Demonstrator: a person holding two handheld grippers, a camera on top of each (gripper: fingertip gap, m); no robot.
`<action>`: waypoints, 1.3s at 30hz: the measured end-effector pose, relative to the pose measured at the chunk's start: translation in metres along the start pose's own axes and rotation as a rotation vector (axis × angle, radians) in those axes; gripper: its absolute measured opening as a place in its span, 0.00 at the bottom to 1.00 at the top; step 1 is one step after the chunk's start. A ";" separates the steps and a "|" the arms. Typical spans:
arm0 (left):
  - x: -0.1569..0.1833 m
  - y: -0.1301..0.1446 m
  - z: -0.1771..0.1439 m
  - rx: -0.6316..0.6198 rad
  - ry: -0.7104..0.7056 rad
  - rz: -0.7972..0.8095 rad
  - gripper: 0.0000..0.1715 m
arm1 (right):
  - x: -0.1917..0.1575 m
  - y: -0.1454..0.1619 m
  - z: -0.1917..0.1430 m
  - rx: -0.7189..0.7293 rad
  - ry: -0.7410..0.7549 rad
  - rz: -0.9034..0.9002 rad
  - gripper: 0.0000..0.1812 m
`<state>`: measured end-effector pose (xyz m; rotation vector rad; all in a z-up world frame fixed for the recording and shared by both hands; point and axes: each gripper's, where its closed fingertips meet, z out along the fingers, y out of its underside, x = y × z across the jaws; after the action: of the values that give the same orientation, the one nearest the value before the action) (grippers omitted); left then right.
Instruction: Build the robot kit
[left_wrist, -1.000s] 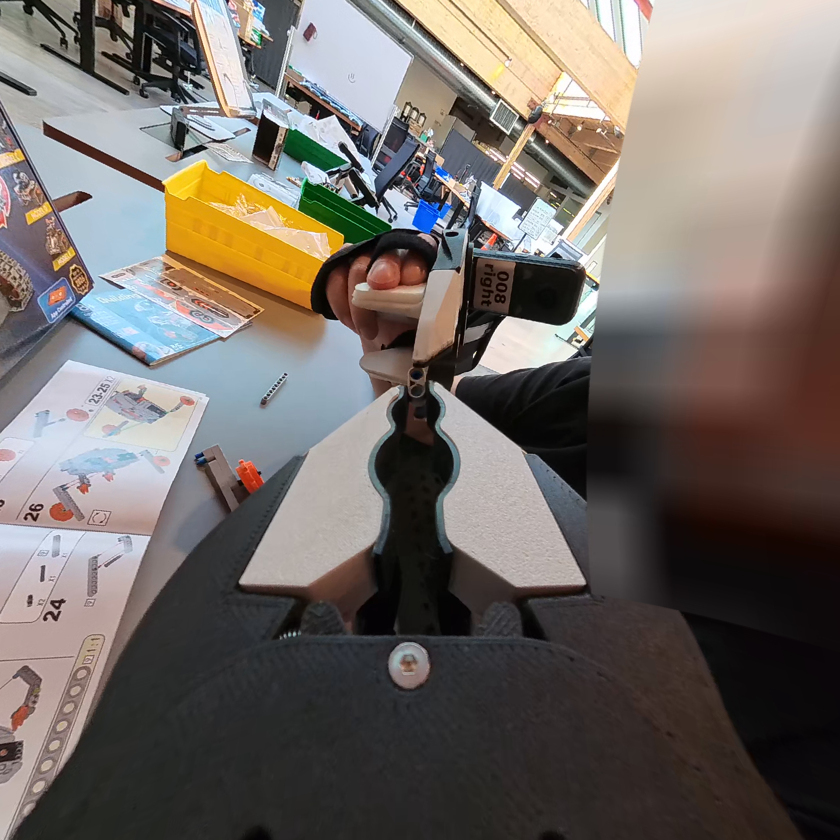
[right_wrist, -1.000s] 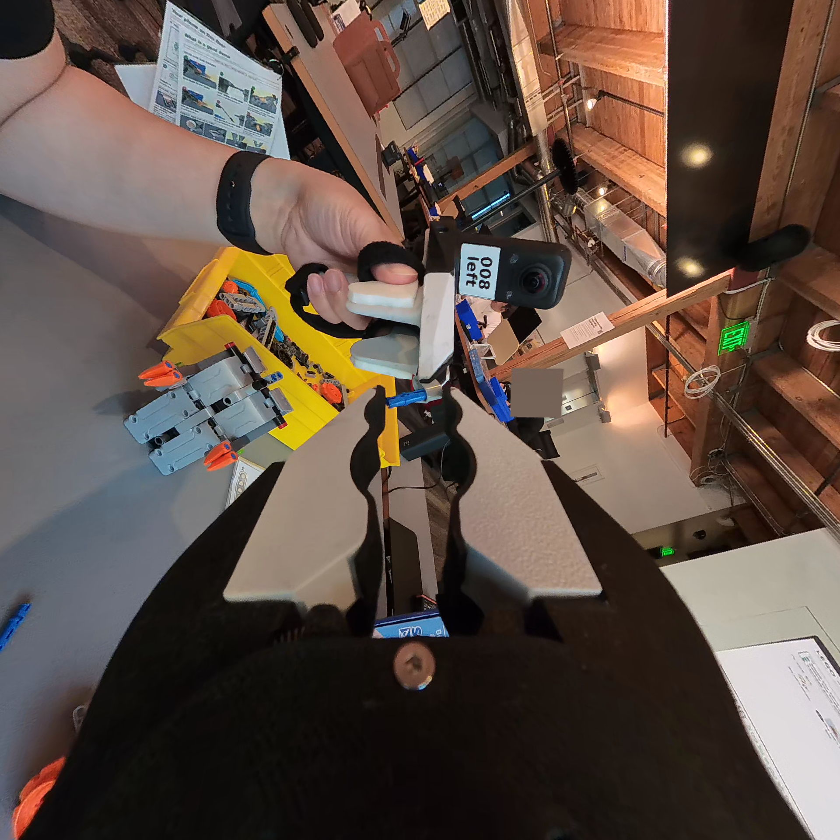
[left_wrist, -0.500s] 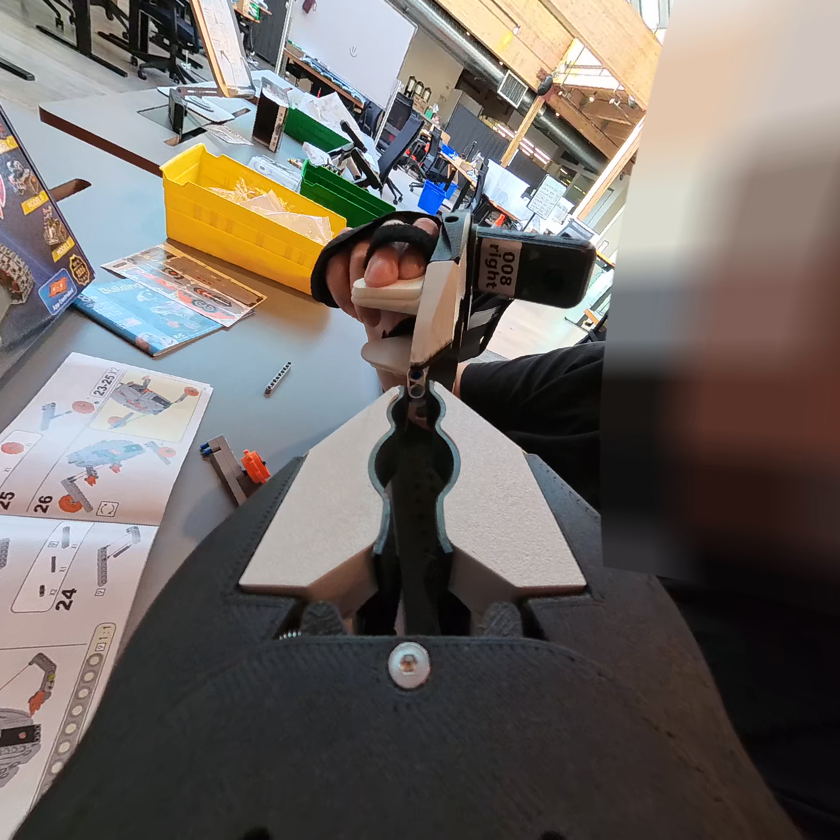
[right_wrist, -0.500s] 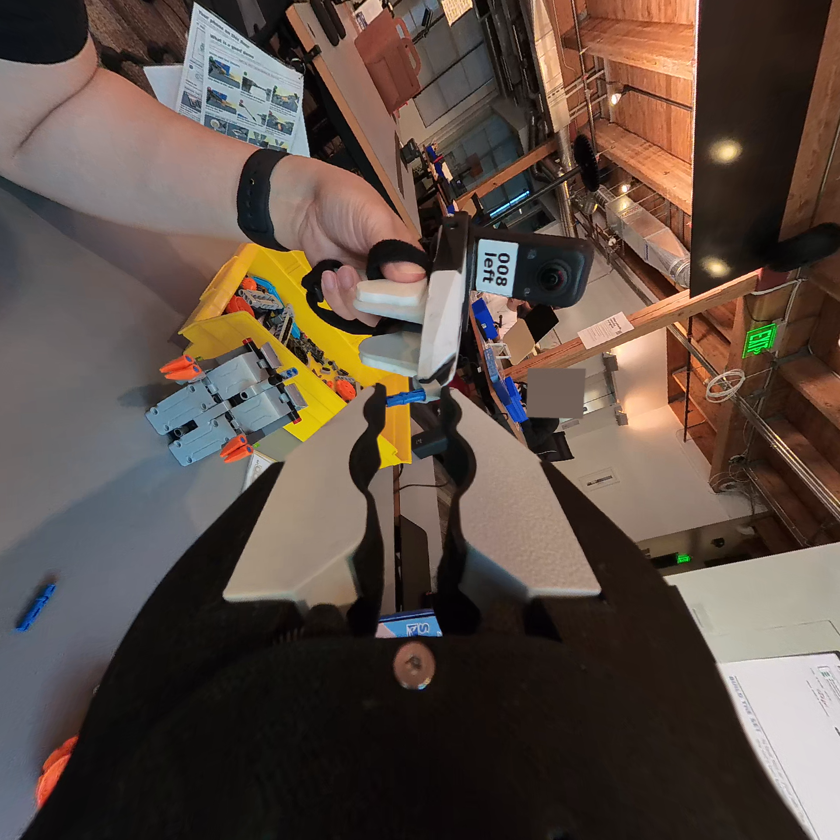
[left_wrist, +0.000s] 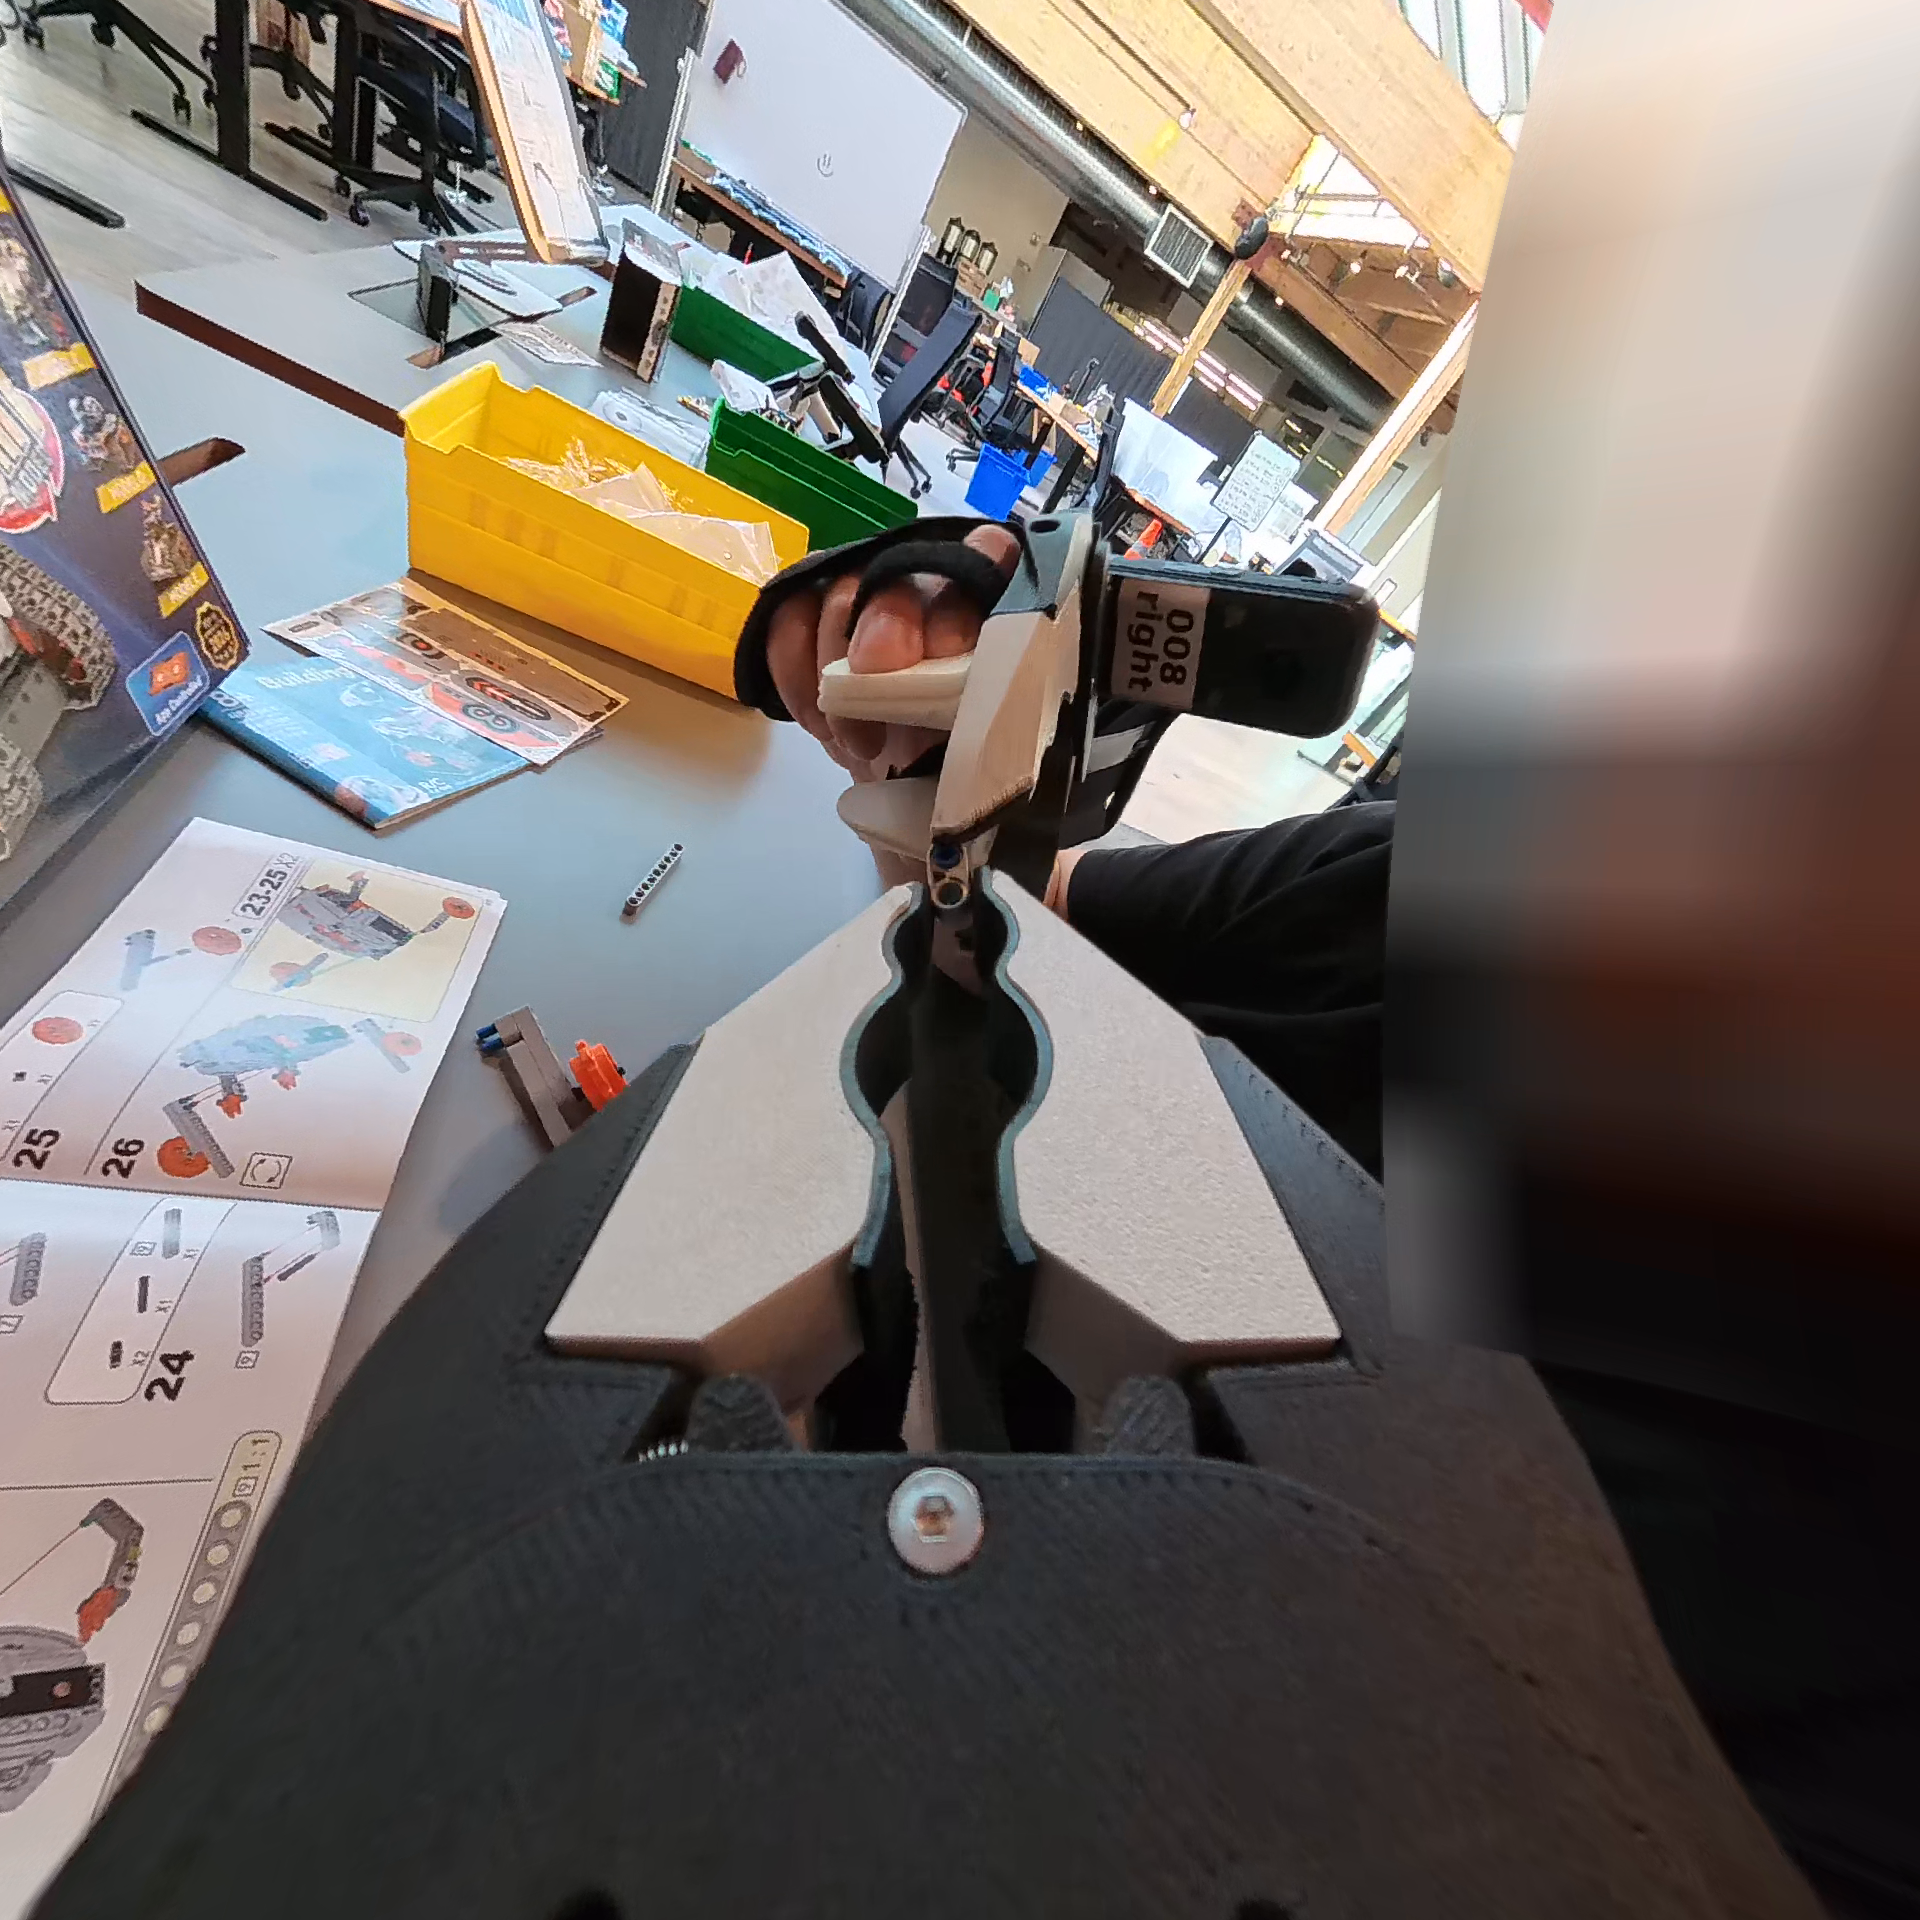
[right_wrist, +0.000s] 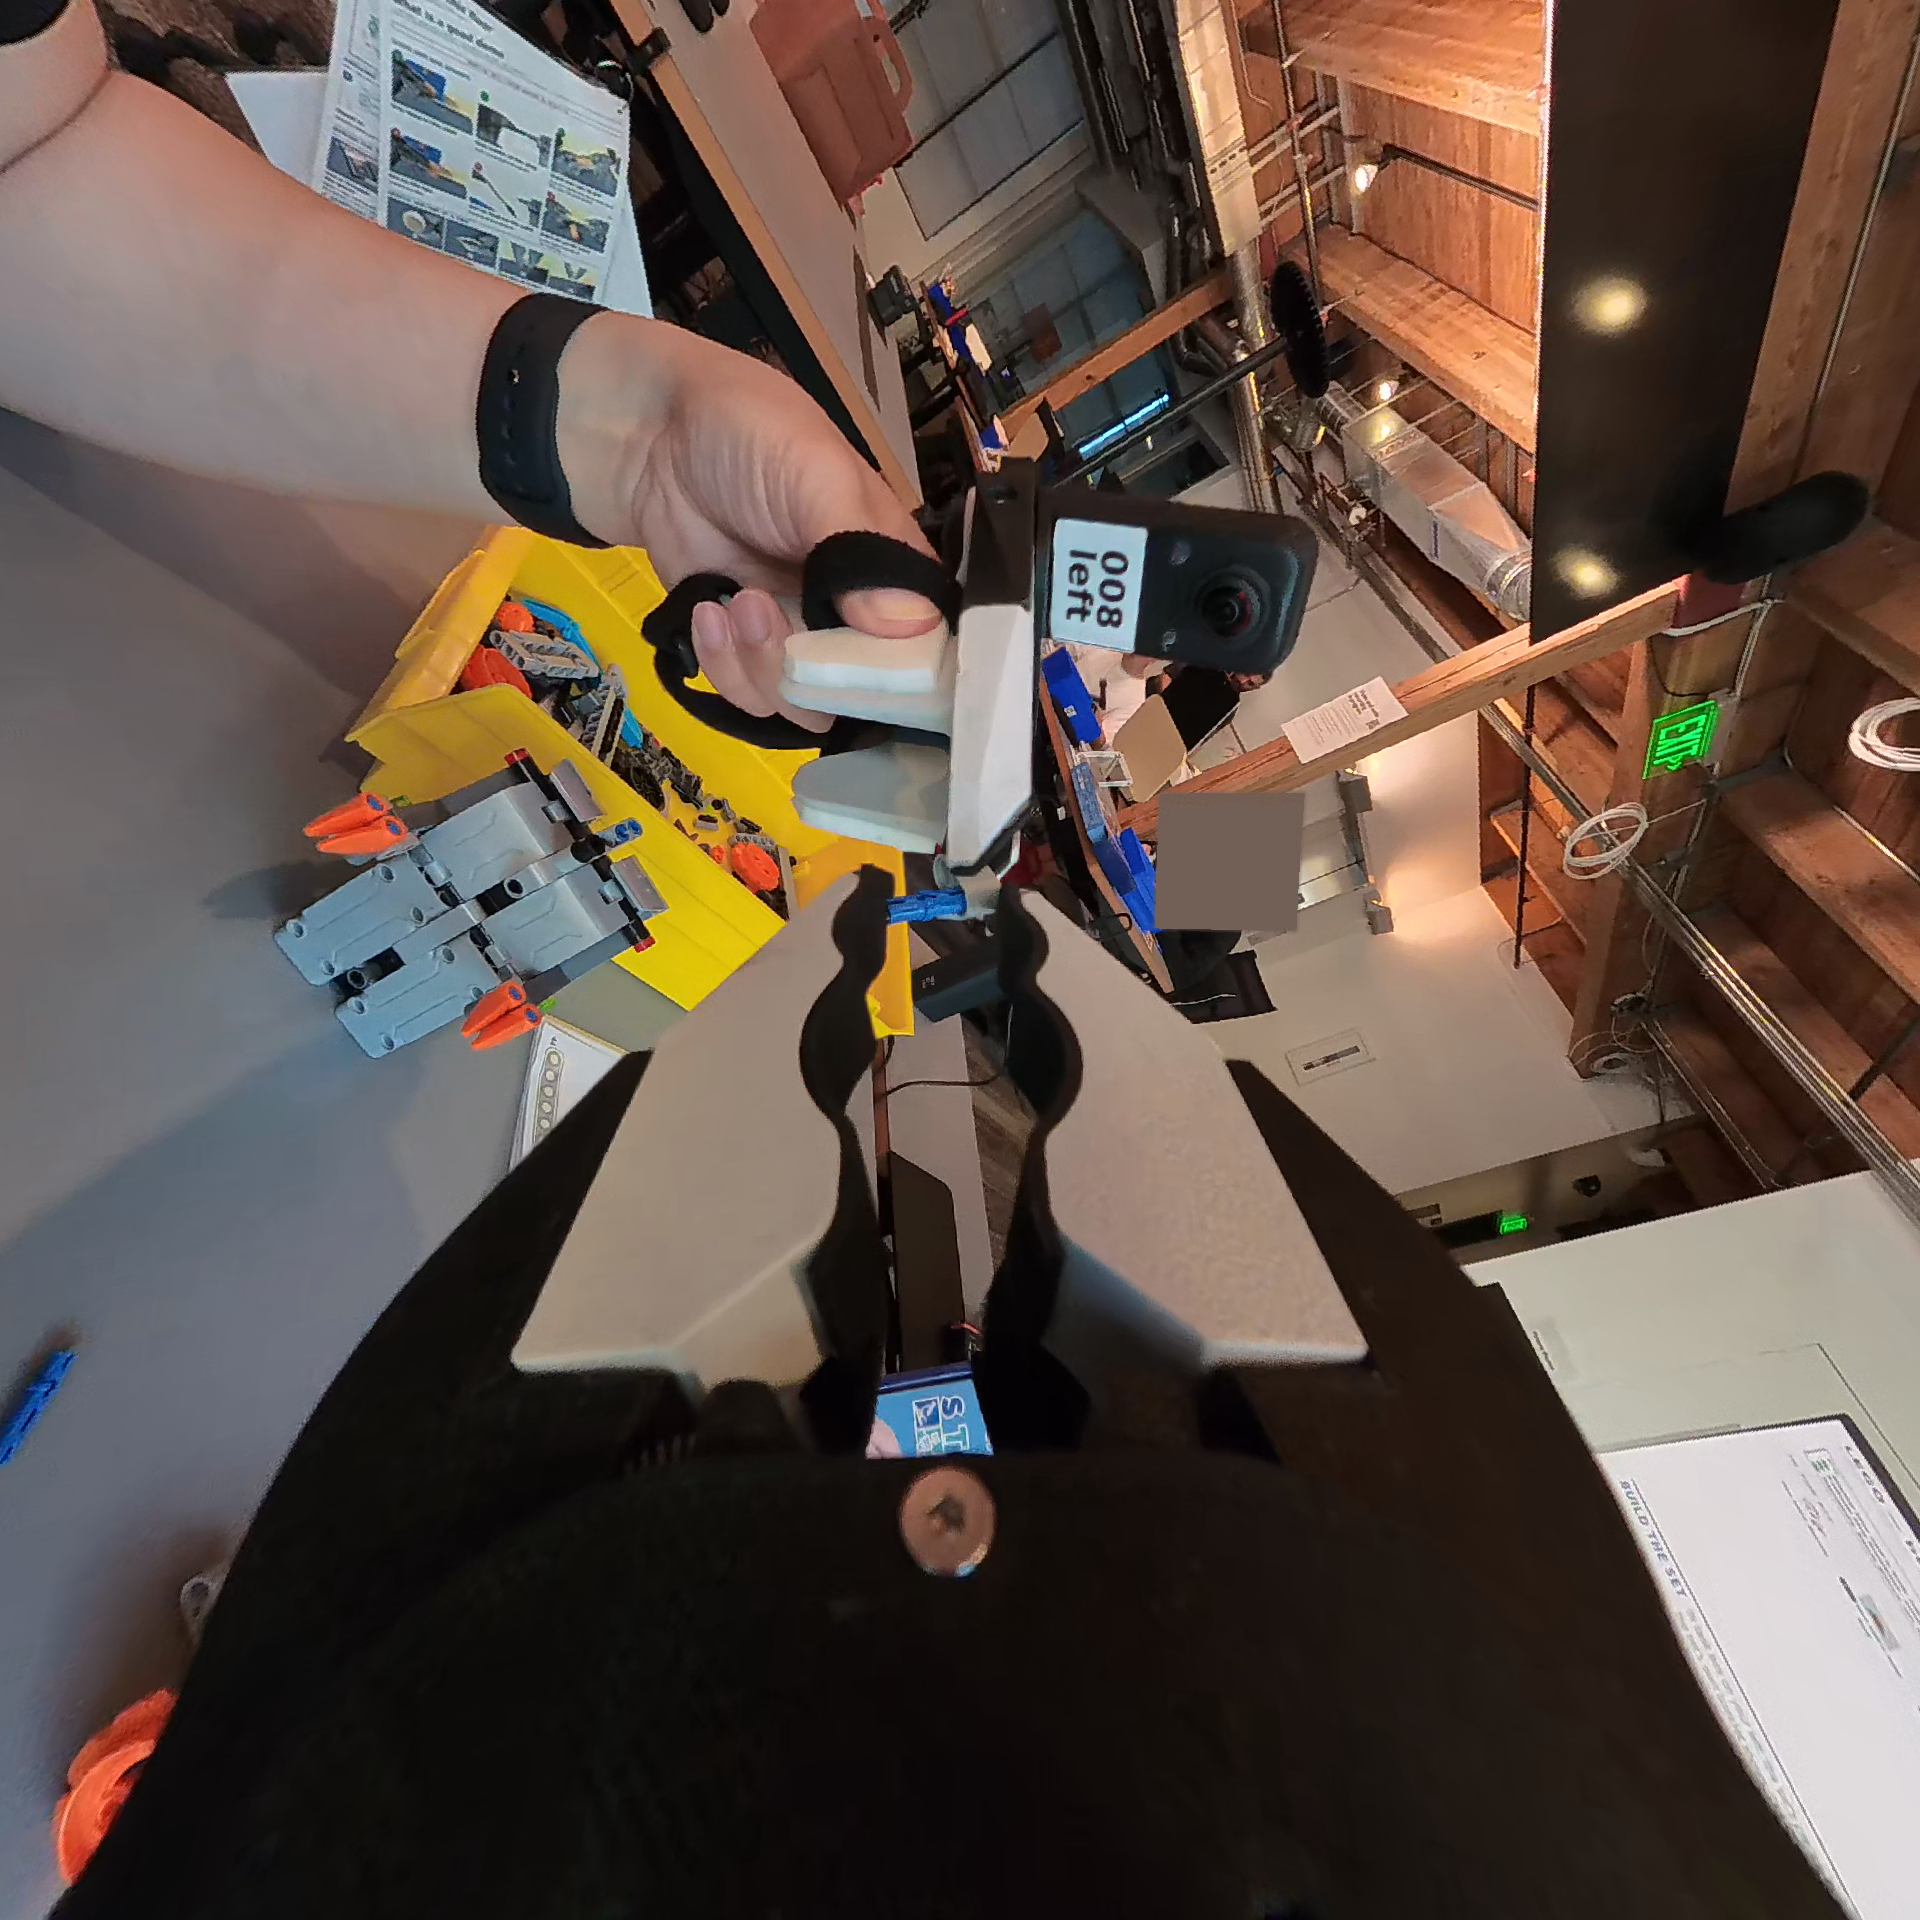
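Note:
In the left wrist view my left gripper (left_wrist: 948, 902) is shut on a small grey beam with holes (left_wrist: 949, 881), which sticks out past its tips. A bit of blue shows in the beam's upper hole. The right gripper (left_wrist: 940, 831), held by a hand, meets it tip to tip. In the right wrist view my right gripper (right_wrist: 935, 902) holds a blue pin (right_wrist: 923, 907) crosswise between its narrowly parted fingers. The left gripper (right_wrist: 971, 862) touches the pin's end from above. Both are held in the air above the grey table (left_wrist: 582, 831).
On the table are a yellow bin (left_wrist: 582, 551), a green bin (left_wrist: 800, 468), instruction sheets (left_wrist: 208, 1039), booklets (left_wrist: 416, 707), a loose dark beam (left_wrist: 652, 881) and a small grey-orange piece (left_wrist: 551, 1070). A parts bin (right_wrist: 540, 665), a grey assembly (right_wrist: 468, 914) and a loose blue pin (right_wrist: 36, 1403) lie below.
The two grippers have stayed tip to tip and drifted slightly together. A blue end now shows in the beam's upper hole, where none showed before.

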<state>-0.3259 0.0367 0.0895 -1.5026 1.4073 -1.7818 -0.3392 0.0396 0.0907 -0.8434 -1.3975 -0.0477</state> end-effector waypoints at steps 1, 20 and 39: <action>-0.001 0.001 0.000 -0.004 0.001 -0.006 0.03 | -0.001 0.001 0.000 -0.004 -0.003 0.001 0.11; -0.001 0.001 0.003 -0.028 -0.070 0.070 0.03 | 0.007 0.004 -0.002 0.033 0.024 0.013 0.03; -0.006 0.003 0.004 -0.023 -0.068 -0.006 0.03 | 0.004 0.005 -0.005 0.032 -0.001 0.037 0.03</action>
<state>-0.3205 0.0389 0.0835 -1.5648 1.3960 -1.7071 -0.3316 0.0422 0.0924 -0.8424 -1.3804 0.0032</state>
